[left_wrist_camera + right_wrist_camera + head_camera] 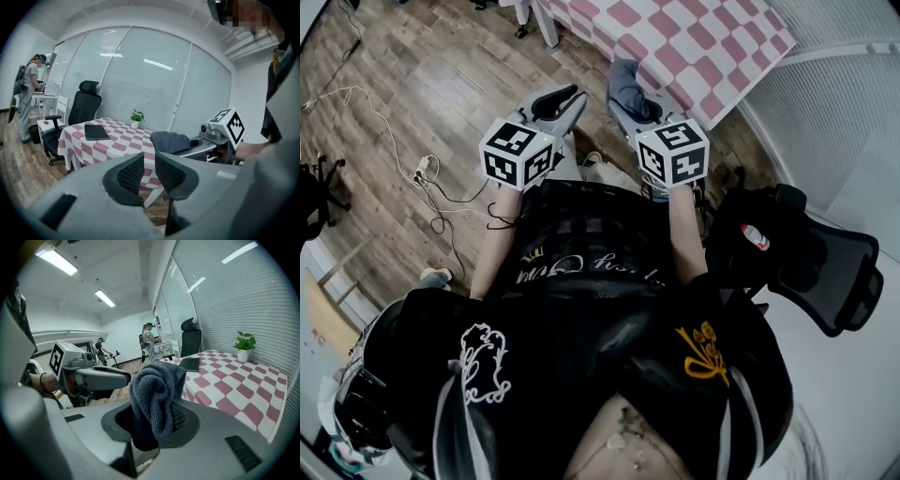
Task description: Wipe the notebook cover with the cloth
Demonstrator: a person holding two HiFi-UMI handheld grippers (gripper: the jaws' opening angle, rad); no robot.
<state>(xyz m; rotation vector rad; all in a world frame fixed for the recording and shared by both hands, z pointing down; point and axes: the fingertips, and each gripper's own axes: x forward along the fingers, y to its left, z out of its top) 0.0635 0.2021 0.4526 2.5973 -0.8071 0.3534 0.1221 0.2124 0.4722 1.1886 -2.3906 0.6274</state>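
right tongs [155, 417] clamp cloth [154, 387] | left tongs [149, 171] slightly apart, empty | notebook [96, 132] lies on bench [123, 139] (checked top)

The notebook [96, 132] lies on the table [133, 141], toward its left end, with the plant [136, 118] farther right at the far edge. A chair [83, 108] stands beyond the table's left end. On the near side, the left gripper [149, 171] is just left of the right gripper [152, 423], and the cloth [154, 392] sits between the right gripper's jaws.

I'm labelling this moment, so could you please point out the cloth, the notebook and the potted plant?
cloth [154, 397]: right gripper view, on its bunched grey middle.
notebook [96, 132]: left gripper view, on the centre of its dark cover.
potted plant [137, 116]: left gripper view, on its green leaves.
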